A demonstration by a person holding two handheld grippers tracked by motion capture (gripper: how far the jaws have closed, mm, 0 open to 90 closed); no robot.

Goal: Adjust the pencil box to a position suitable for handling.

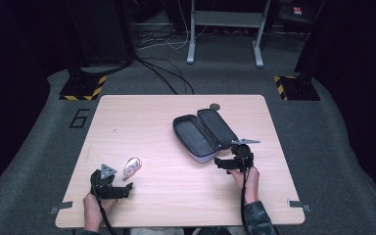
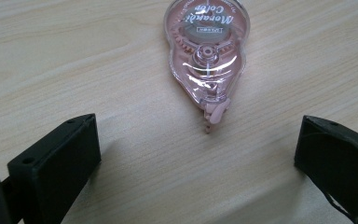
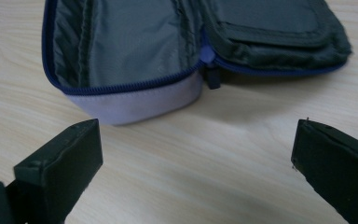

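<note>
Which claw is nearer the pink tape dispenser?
Left. The left claw sits open just short of the tape dispenser; the right claw is across the table by the open pouch.

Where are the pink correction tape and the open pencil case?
pink correction tape [image 2: 207,51], left gripper view, on its clear round body.
open pencil case [image 1: 192,134], high view, on the grey lining of its left half.
</note>
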